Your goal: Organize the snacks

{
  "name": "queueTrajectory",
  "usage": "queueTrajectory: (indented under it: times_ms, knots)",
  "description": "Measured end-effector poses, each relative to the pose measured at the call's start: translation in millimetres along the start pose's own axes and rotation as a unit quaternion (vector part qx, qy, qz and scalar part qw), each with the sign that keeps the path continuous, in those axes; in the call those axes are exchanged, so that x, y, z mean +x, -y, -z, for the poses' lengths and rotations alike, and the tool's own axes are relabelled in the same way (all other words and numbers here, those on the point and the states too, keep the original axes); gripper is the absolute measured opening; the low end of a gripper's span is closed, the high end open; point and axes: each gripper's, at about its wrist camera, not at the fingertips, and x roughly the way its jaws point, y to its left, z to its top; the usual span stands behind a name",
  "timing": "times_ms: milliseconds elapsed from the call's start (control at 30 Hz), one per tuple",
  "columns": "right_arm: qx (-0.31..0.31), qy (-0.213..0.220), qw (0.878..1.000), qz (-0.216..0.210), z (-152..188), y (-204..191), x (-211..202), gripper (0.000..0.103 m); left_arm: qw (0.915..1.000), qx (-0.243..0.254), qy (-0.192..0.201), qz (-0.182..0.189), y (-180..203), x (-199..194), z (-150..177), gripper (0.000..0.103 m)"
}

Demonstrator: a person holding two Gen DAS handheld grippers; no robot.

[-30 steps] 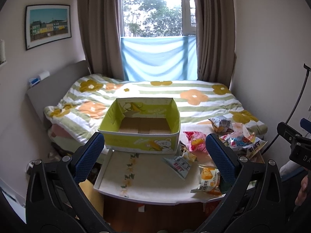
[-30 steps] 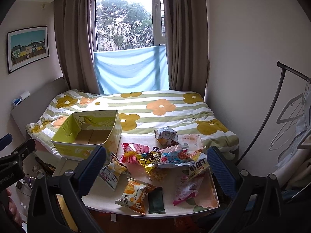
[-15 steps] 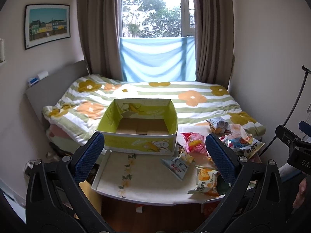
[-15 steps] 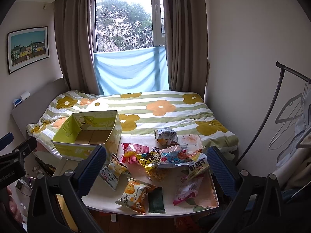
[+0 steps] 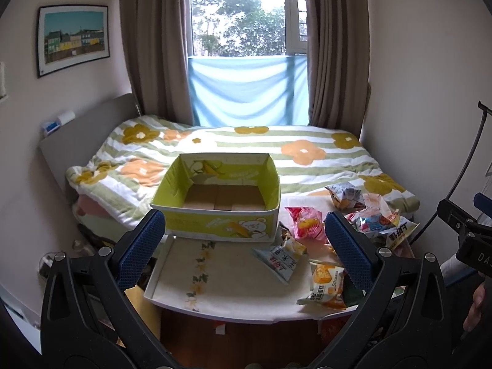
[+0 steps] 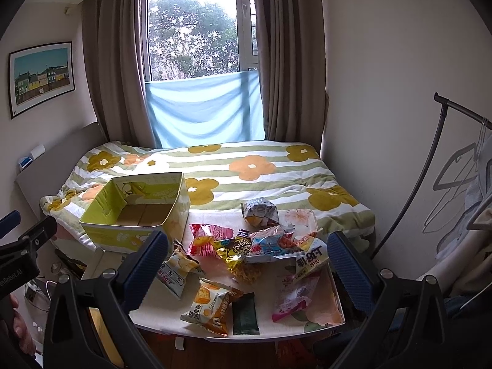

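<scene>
An empty yellow-green cardboard box [image 5: 215,212] [image 6: 135,218] stands at the table's far left, against the bed. Several snack packets lie scattered on the right half of the table: an orange egg-roll packet [image 6: 209,306], a dark green bar [image 6: 245,313], a pink packet [image 6: 292,295], a red packet [image 6: 206,240], a white-blue packet [image 5: 278,259]. My left gripper [image 5: 244,247] is open and empty, held back from the table facing the box. My right gripper [image 6: 247,269] is open and empty, above the packets' near side.
The low white table [image 5: 187,276] with a floral print stands between me and a bed with a flowered quilt [image 6: 252,166]. A clothes rack [image 6: 430,166] with hangers stands at the right wall. Wooden floor shows below the table's front edge.
The left view has shifted slightly, so the box and table sit a little left and lower. The right view is almost unchanged. Both grippers stay open.
</scene>
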Motion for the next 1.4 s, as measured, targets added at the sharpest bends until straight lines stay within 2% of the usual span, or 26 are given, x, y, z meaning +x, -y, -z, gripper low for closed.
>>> queueTrajectory:
  times_ms: [667,900,1067,1267,1400]
  knots:
    - [0.004,-0.003,1.000,0.005,3.0,3.6,3.0,0.103,0.9999,0.003,-0.016,0.005,0.4,12.9,-2.2,0.103]
    - [0.028,-0.013,0.999,0.037,6.0,21.5,6.5,0.103,0.9974,0.015,-0.058,0.040,8.8,36.6,3.3,0.103]
    - [0.045,-0.037,0.996,0.061,17.8,33.5,16.2,0.103,0.9912,0.032,-0.100,0.080,19.6,62.6,18.4,0.103]
    - [0.078,-0.081,0.990,0.080,47.5,51.3,37.9,0.103,0.9768,0.052,-0.159,0.134,41.4,100.8,51.1,0.103]
    - [0.084,-0.115,0.986,0.088,66.8,63.5,56.4,0.103,0.9671,0.054,-0.198,0.150,62.8,126.9,75.0,0.103]
